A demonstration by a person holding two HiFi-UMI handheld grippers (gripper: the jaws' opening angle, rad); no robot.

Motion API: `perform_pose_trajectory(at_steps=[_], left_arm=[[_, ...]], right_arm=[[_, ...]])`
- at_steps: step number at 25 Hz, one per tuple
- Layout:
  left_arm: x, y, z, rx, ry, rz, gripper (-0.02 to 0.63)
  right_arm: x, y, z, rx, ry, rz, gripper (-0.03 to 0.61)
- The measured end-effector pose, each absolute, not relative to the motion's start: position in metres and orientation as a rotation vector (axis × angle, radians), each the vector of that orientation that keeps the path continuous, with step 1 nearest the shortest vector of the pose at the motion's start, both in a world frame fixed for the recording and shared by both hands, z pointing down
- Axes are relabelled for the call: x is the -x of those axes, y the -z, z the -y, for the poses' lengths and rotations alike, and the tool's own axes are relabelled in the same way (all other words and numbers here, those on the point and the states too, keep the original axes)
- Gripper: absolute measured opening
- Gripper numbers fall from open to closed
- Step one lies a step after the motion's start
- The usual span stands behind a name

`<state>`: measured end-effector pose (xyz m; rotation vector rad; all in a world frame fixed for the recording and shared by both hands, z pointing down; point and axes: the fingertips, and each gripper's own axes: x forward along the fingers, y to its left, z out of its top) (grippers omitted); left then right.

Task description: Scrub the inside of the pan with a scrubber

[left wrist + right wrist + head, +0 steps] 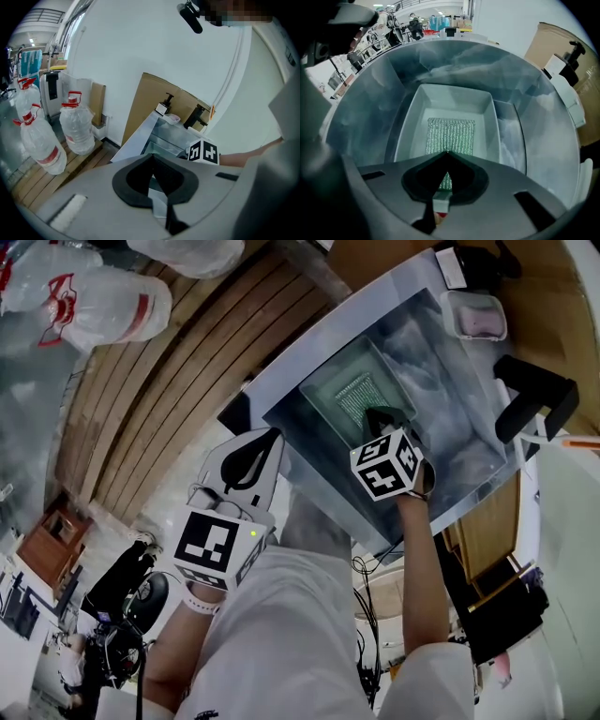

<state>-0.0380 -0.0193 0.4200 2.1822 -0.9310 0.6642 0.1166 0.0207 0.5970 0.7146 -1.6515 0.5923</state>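
A pale rectangular pan [319,390] [412,122] sits in the steel sink [450,427]. A green mesh scrubber [356,395] [450,133] lies flat on its bottom. My right gripper [380,415] [447,153] hangs inside the sink, shut, with its tips over the scrubber's near edge. Whether the tips touch the scrubber cannot be told. My left gripper [272,439] [152,157] is shut and empty, held outside the sink near its front left corner. In the left gripper view the sink [164,136] lies ahead.
A pink soap dish [473,315] and a black faucet [534,395] stand on the sink's far and right rim. A pump bottle [565,65] is at the right rim. Large water bottles [103,301] [77,129] rest on wooden slats [187,362] to the left.
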Motion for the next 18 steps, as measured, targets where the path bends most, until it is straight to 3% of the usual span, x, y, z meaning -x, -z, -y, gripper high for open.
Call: perform_pose_trajectory(at_steps=[18], left_arm=[[0.042,-0.421,0.013,-2.18,-0.678,0.945,0.005]], right_arm=[[-0.061,-0.584,0.028,-0.754,-0.536,1.802,0.008]])
